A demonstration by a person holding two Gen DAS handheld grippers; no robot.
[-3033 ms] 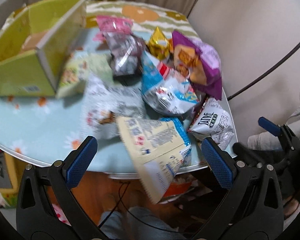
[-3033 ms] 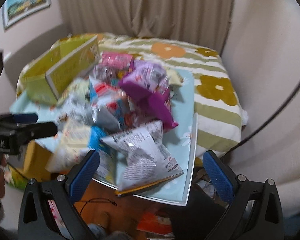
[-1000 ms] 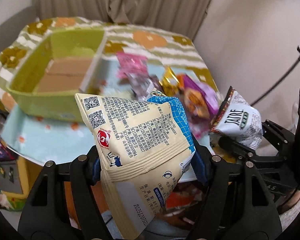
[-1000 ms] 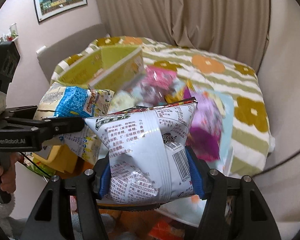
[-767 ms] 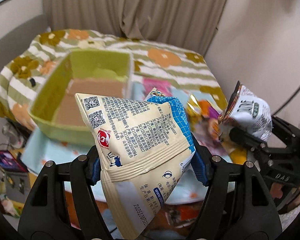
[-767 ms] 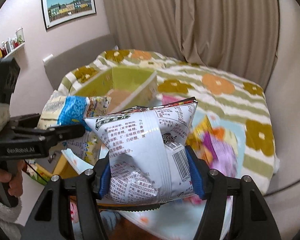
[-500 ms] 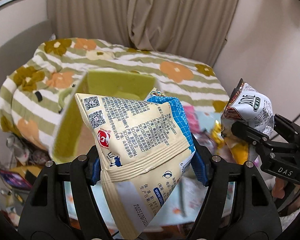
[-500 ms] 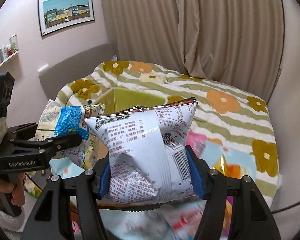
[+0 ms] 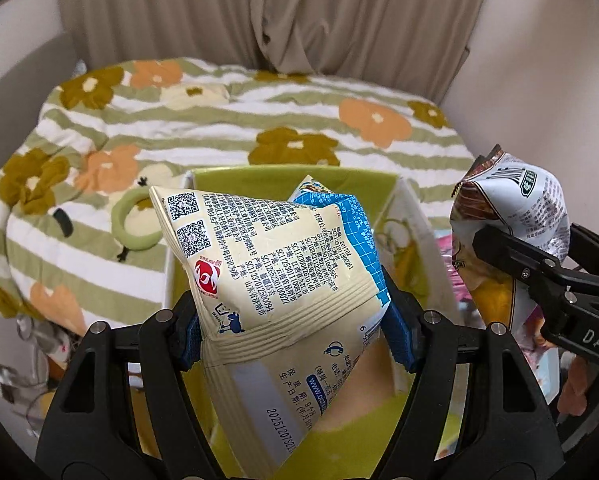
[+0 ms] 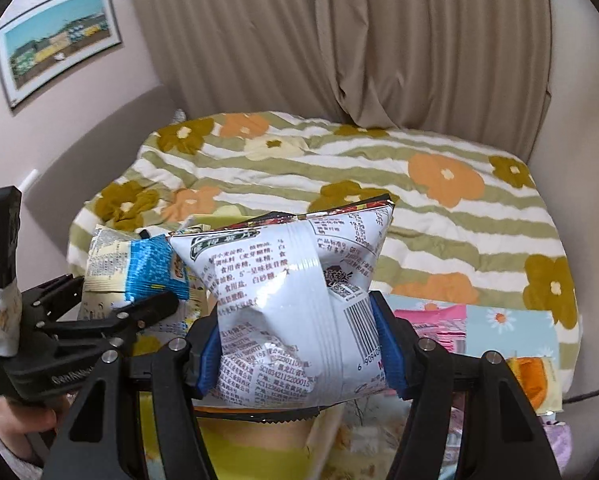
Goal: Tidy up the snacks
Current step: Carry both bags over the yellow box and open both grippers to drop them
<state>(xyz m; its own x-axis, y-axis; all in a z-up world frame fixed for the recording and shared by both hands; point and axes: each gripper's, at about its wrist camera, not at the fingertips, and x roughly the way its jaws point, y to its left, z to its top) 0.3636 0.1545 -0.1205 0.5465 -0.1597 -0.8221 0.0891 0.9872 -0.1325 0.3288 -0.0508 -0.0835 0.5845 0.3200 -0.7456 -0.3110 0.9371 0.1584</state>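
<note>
My left gripper [image 9: 295, 334] is shut on a cream and blue snack bag [image 9: 271, 264] and holds it over the open yellow-green box [image 9: 363, 178]. My right gripper [image 10: 299, 352] is shut on a white snack bag [image 10: 295, 300] with black print and a barcode. That white bag also shows at the right of the left wrist view [image 9: 511, 216]. The cream and blue bag shows at the left of the right wrist view [image 10: 139, 272], beside the white bag. The box floor shows under both bags [image 10: 259, 452].
A pink packet [image 10: 439, 324] and an orange packet [image 10: 535, 380] lie on the light blue flowered tablecloth [image 10: 511, 320] to the right. A bed with a green-striped flowered cover [image 9: 219, 120] stands behind. Curtains [image 10: 339, 40] hang at the back.
Both grippers closed on their bags on the table, lifted them and carried them left over the green box, which now lies right beneath them.
</note>
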